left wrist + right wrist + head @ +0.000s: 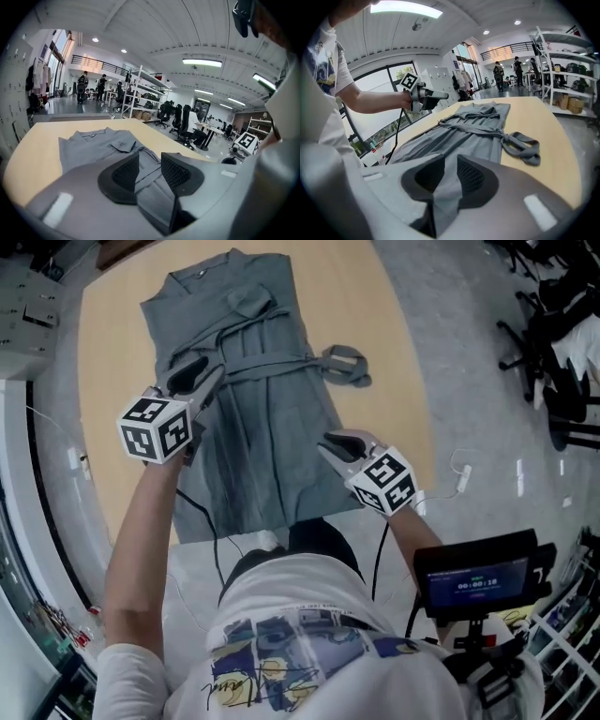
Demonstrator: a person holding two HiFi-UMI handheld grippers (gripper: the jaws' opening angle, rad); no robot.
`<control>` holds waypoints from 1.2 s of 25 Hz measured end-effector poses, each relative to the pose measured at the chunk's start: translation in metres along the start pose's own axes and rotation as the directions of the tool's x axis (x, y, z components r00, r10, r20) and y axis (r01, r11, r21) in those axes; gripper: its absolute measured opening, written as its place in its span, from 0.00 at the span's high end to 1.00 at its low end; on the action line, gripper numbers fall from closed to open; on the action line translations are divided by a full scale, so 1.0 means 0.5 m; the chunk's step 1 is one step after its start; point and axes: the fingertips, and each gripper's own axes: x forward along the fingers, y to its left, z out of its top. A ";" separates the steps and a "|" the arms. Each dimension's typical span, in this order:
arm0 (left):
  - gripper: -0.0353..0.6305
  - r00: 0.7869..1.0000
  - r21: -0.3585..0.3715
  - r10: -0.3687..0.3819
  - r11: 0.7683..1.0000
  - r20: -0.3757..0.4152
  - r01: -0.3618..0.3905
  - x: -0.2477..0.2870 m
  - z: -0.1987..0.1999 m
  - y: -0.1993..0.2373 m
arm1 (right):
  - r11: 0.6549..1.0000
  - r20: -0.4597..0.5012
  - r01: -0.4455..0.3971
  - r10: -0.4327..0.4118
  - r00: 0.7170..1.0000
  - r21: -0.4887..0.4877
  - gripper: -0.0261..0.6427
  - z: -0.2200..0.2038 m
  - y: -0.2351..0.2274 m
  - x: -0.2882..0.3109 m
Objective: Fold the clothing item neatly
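A grey belted dress [248,399] lies flat on the wooden table [384,343], collar at the far end, hem hanging toward me. Its tied belt end [345,365] trails off the right side. My left gripper [202,373] hovers over the dress's left side at waist height, jaws apart with nothing between them. My right gripper [328,442] is at the skirt's lower right edge, also open and empty. In the left gripper view, my left gripper [150,166] looks along the dress [93,145]. In the right gripper view, my right gripper [450,174] has the skirt [473,136] below it.
A mounted screen [476,579] stands at my right hip. Office chairs [553,343] sit on the floor right of the table. A white cable [459,479] lies on the floor. Shelving [140,93] and people stand far off in the room.
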 end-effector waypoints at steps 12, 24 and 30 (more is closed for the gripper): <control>0.72 0.997 0.059 0.024 0.998 0.067 -0.028 -0.401 -0.190 -0.108 | 0.989 -0.023 0.004 -0.007 1.000 -0.151 0.84 0.025 0.230 0.020; 0.72 0.999 0.071 -0.043 0.997 0.029 0.041 -0.635 -0.458 -0.293 | 0.983 -0.036 0.004 -0.011 0.999 -0.186 0.84 -0.109 0.516 -0.050; 0.72 0.997 0.047 -0.059 0.997 -0.056 0.061 -0.688 -0.612 -0.358 | 0.984 -0.113 -0.020 0.000 0.994 -0.177 0.84 -0.231 0.591 -0.083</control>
